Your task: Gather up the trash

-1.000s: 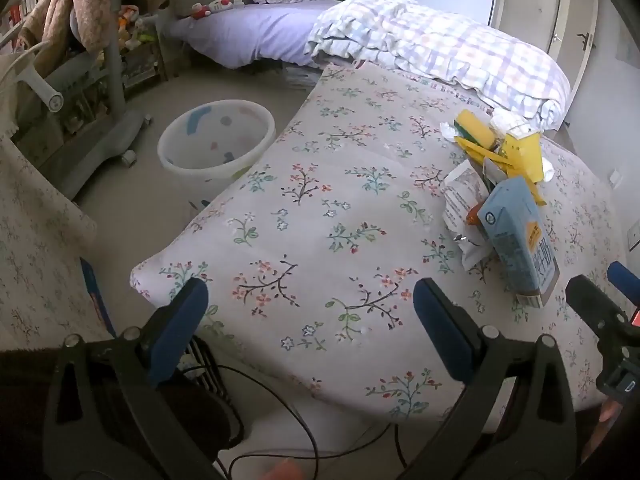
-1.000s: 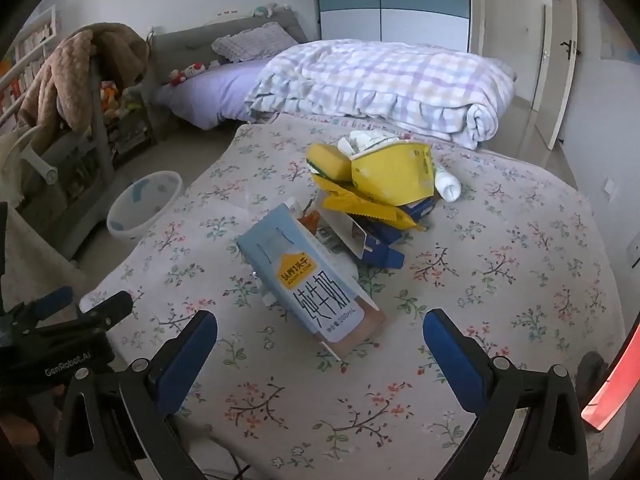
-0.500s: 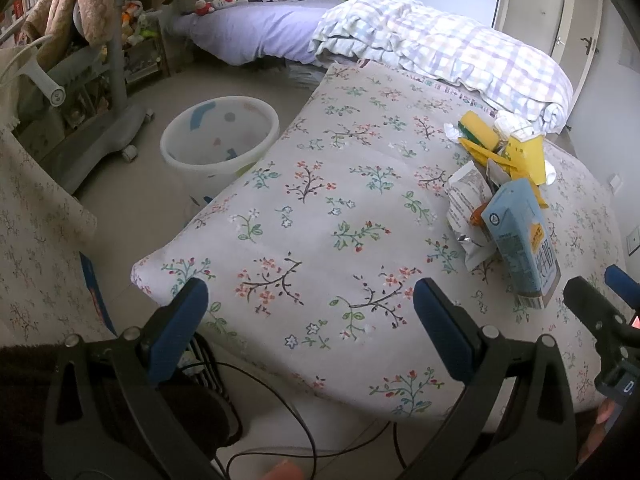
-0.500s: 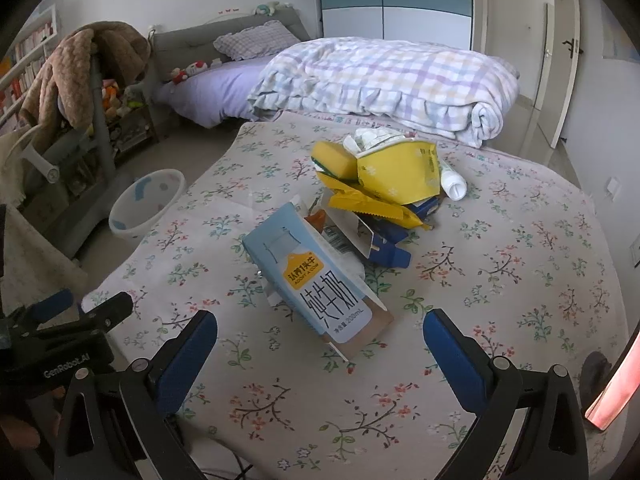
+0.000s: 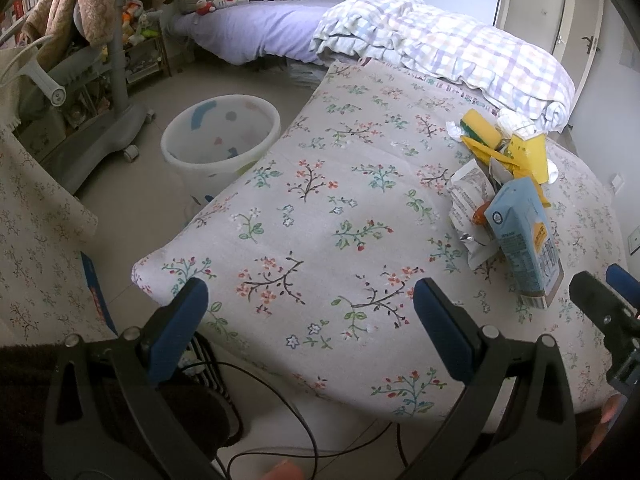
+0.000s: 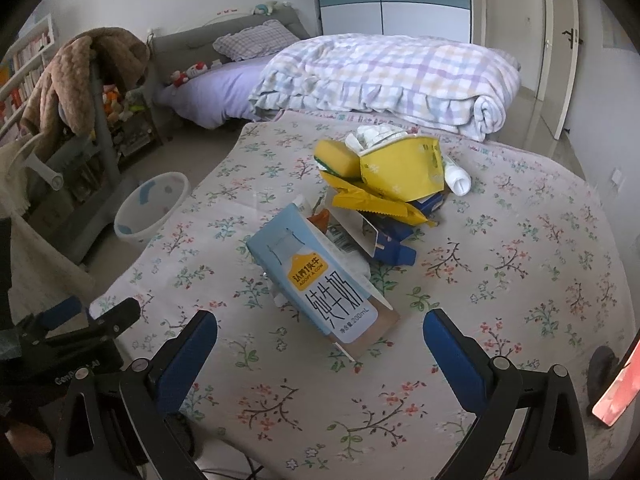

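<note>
A pile of trash lies on the floral mattress (image 6: 520, 280): a light blue milk carton (image 6: 320, 280) nearest me, a yellow bag (image 6: 400, 166), a yellow sponge (image 6: 336, 158), a yellow wrapper (image 6: 376, 202), a blue box (image 6: 394, 240) and a white tube (image 6: 456, 176). The carton (image 5: 524, 236) and a silver wrapper (image 5: 468, 204) also show in the left wrist view. My right gripper (image 6: 320, 344) is open and empty just short of the carton. My left gripper (image 5: 308, 320) is open and empty over the mattress corner. A white bin (image 5: 220, 136) stands on the floor to the left.
A rolled checked quilt (image 6: 400, 80) lies behind the mattress, beside a purple bed (image 5: 260, 32). A grey wheeled stand (image 5: 112, 112) with a brown blanket stands left of the bin. Cables (image 5: 280, 420) trail on the floor below the mattress edge.
Both grippers have risen and drawn back slightly, so the mattress and trash pile sit a little lower and farther in view. Both stay open and empty.
</note>
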Action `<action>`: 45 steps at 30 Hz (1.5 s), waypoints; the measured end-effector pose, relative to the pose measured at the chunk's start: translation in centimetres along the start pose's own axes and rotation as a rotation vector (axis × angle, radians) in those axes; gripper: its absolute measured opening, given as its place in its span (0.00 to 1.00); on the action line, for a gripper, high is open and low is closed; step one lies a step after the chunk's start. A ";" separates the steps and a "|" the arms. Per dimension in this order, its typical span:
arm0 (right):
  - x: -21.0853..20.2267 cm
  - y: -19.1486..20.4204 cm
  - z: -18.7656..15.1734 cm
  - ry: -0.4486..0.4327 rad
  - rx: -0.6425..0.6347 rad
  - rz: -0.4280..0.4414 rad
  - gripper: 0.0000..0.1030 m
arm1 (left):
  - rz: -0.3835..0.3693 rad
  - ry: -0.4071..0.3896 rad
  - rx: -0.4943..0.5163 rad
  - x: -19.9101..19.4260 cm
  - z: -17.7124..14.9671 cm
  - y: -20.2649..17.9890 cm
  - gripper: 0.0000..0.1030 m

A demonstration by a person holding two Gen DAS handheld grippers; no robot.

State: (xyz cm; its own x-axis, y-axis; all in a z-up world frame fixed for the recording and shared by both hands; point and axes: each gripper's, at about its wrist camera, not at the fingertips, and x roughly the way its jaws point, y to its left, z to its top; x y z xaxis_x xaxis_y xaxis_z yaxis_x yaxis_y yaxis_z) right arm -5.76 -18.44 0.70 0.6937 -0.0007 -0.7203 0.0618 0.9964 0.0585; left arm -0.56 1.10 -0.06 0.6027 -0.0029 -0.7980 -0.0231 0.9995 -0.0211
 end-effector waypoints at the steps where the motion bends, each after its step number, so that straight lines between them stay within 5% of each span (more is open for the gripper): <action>1: 0.0 0.0 0.0 0.001 0.001 0.001 1.00 | 0.001 0.000 -0.001 0.0 0.0 0.0 0.99; 45: 0.5 -0.2 -0.1 0.025 0.010 0.013 1.00 | 0.012 -0.009 0.000 0.3 0.0 -0.2 0.99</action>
State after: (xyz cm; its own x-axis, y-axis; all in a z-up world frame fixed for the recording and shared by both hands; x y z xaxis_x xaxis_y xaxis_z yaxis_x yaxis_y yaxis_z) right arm -5.44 -18.59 0.26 0.6761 0.0145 -0.7366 0.0603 0.9954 0.0748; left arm -0.40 0.92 -0.31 0.6097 0.0091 -0.7926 -0.0299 0.9995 -0.0115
